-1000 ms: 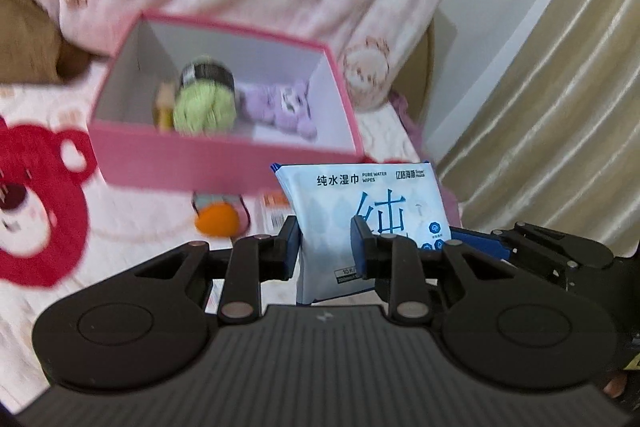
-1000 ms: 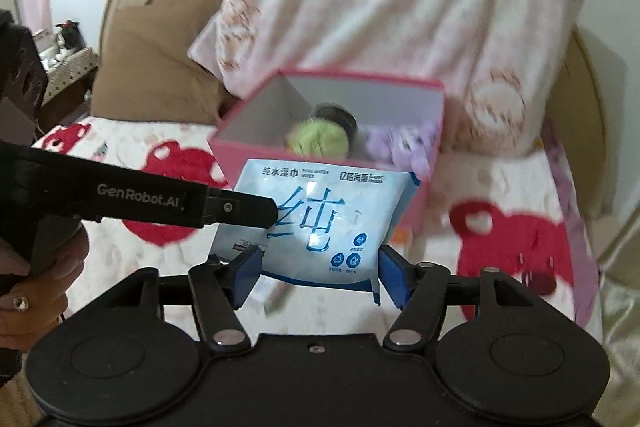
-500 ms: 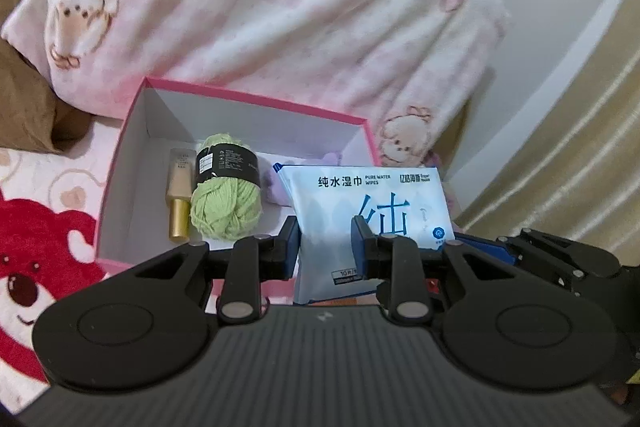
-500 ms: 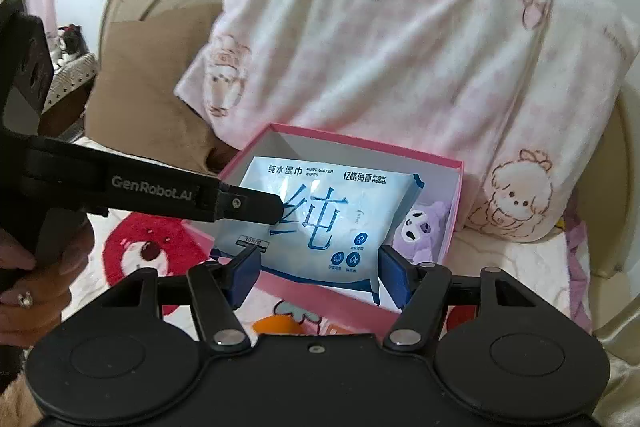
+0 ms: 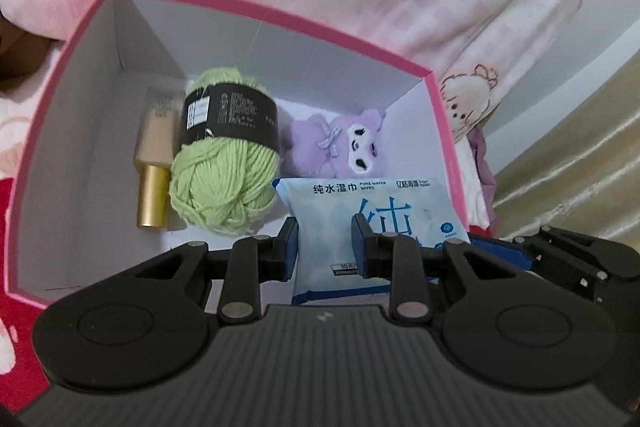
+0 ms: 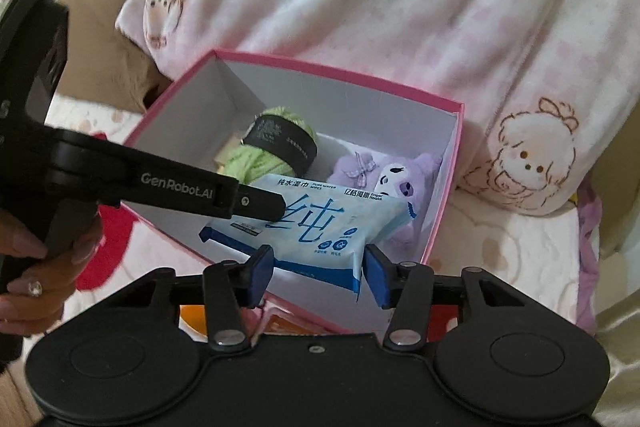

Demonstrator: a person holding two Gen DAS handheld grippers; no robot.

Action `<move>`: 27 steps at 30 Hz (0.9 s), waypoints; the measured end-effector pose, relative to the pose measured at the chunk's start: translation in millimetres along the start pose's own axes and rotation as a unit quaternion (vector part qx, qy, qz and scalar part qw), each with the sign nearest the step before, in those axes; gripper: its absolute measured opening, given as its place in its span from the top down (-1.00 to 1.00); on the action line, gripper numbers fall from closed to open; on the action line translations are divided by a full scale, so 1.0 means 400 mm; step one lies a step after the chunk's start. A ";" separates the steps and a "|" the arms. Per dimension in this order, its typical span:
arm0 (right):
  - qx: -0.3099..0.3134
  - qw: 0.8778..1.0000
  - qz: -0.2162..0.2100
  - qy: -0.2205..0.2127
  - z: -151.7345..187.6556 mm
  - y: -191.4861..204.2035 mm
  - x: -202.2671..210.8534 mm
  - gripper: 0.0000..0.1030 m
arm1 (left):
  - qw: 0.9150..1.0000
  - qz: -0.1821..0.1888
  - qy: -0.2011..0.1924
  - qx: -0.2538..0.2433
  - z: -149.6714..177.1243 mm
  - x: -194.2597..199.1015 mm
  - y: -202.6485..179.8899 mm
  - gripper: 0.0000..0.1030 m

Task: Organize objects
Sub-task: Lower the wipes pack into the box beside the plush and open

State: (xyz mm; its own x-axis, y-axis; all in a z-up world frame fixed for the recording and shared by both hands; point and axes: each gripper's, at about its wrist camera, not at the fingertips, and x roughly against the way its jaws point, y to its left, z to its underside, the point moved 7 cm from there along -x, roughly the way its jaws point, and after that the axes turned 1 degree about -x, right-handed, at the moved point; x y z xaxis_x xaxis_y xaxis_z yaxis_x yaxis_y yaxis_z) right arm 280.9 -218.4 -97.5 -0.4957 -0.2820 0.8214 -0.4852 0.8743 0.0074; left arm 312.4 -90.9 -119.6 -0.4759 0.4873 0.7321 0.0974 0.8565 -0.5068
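Wet-wipes pack (image 5: 372, 223), pale blue with a large blue character, is hanging over the open pink box (image 5: 280, 15), above its near right corner, tilted. Left gripper (image 5: 325, 247) is clamping the pack's left end: in the right wrist view its fingers are lying flat against the pack face (image 6: 320, 223). Right gripper (image 6: 318, 273) is straddling the pack's lower edge; its jaws are closing, and the blue pads are sitting at the pack's edges without visibly pressing it.

Inside the box, left wrist view: a green yarn ball (image 5: 226, 163) with a black label band, a beige bottle with a gold cap (image 5: 154, 163) lying to its left against the side wall, and a purple plush toy (image 5: 340, 147) at the right wall. Right wrist view is hiding most of the bottle behind the yarn.

Only the right wrist view is showing a person's hand (image 6: 36, 279) gripping the left gripper's handle, and an orange item (image 6: 192, 319) under the box's near edge. Both views are showing a pink-patterned pillow (image 6: 400, 7) behind the box.
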 end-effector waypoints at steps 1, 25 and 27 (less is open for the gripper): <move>0.003 1.000 0.000 0.006 -0.001 -0.001 -0.007 -0.06 | 1.000 0.001 0.007 0.003 0.001 -0.009 0.005 0.49; -0.039 0.995 0.023 0.090 -0.003 -0.048 -0.112 0.12 | 0.996 -0.037 0.073 -0.036 0.021 -0.103 0.015 0.55; -0.056 0.994 0.018 0.095 -0.004 -0.051 -0.110 0.08 | 0.996 -0.037 0.076 -0.032 0.021 -0.104 0.018 0.54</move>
State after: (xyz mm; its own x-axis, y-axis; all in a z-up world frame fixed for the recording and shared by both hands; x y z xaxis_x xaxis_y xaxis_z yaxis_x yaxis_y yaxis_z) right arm 313.7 -223.3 -132.9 -0.3616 -0.1799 0.9148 -0.3809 0.9241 0.0311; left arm 325.4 -106.6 -157.4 -0.3472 0.4380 0.8293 0.1237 0.8979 -0.4224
